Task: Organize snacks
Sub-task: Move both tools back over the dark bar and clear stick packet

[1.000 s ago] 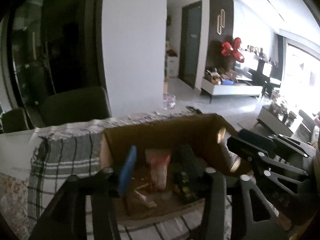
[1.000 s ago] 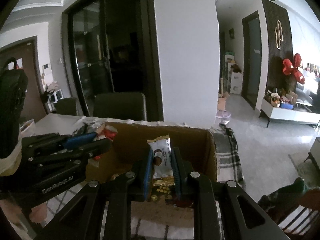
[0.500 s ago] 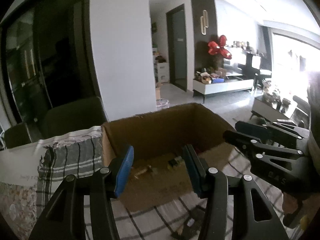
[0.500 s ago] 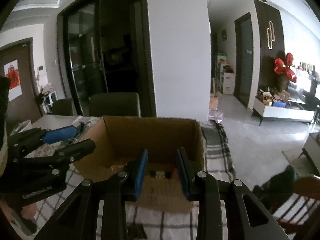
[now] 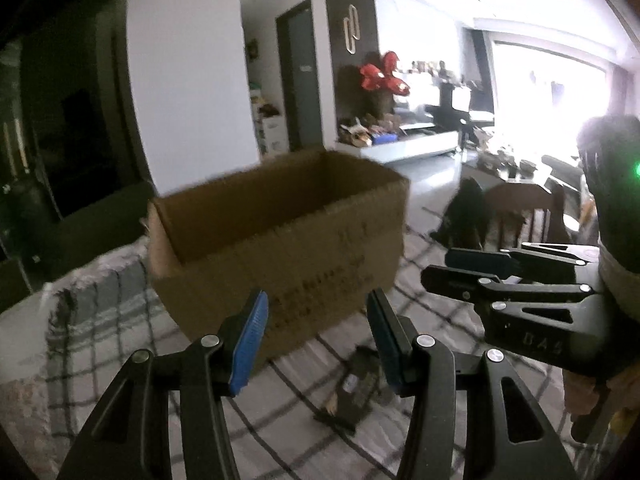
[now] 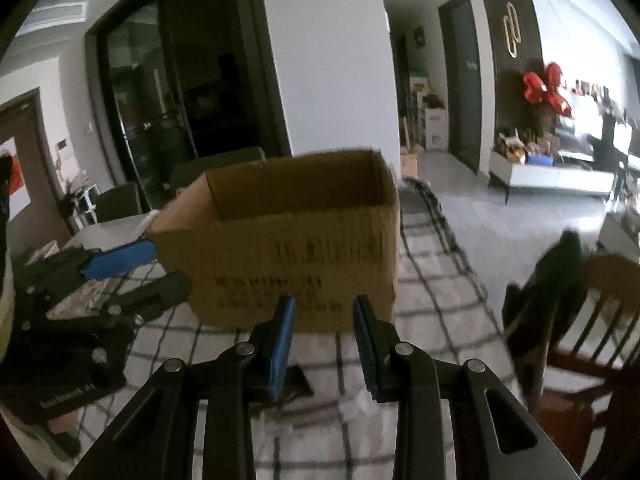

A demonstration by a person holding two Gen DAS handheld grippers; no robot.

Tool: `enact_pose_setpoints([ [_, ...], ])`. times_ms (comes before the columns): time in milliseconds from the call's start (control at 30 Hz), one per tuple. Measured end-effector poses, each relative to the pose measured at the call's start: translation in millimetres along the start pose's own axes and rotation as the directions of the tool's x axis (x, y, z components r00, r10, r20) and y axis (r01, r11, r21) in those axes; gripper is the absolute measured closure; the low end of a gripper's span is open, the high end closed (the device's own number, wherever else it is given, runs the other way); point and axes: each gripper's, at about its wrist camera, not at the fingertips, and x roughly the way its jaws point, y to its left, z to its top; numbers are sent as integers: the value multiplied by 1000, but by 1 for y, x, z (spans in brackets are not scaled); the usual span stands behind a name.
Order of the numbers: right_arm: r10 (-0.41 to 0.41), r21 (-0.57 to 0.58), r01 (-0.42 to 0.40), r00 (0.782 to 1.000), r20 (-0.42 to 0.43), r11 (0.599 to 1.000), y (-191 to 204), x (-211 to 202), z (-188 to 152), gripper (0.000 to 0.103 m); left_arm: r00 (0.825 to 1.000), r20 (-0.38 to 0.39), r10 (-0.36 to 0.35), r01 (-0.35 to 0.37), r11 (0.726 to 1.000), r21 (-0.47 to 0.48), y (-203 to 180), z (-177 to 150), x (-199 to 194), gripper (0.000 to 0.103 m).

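Note:
An open cardboard box [image 5: 280, 240] stands on the checked tablecloth; it also shows in the right wrist view [image 6: 296, 248]. Its inside is hidden from both views. My left gripper [image 5: 316, 320] is open and empty, on the near side of the box and a little back from it. A dark snack packet [image 5: 352, 392] lies on the cloth just below it. My right gripper [image 6: 322, 320] is open and empty, just before the box's front wall. A dark packet [image 6: 296, 384] lies under its left finger. Each gripper shows in the other's view, the right gripper [image 5: 480, 272] and the left gripper [image 6: 132, 268].
A wooden chair [image 6: 580, 320] with a dark cloth over it stands at the table's right edge. Dark chairs [image 6: 216, 168] stand behind the table. The checked cloth [image 6: 432, 320] runs to the table's right edge.
My right gripper let go of the white snack packet over the box. Both grippers pulled back and dropped lower, so the box's inside is out of sight.

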Motion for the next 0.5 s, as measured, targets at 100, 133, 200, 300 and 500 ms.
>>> enact_pose_setpoints([
  [100,12,46,-11,1000,-24,999,1,3,-11,72,999,-33,-36,36,999,14,-4,-13,8,53],
  [133,9,64,-7,1000,-29,998,0,4,-15,72,998,-44,-50,51,998,21,-5,-17,11,53],
  [200,2,96,2,999,-35,995,-1,6,-25,72,995,-72,-67,70,997,41,-9,-24,19,53],
  [300,-19,140,26,999,-46,990,-1,9,-38,72,990,-108,-87,94,993,65,-13,-30,30,53],
  [500,-47,258,67,995,-84,964,-9,21,-62,72,977,-174,-124,143,985,101,-16,-47,50,54],
])
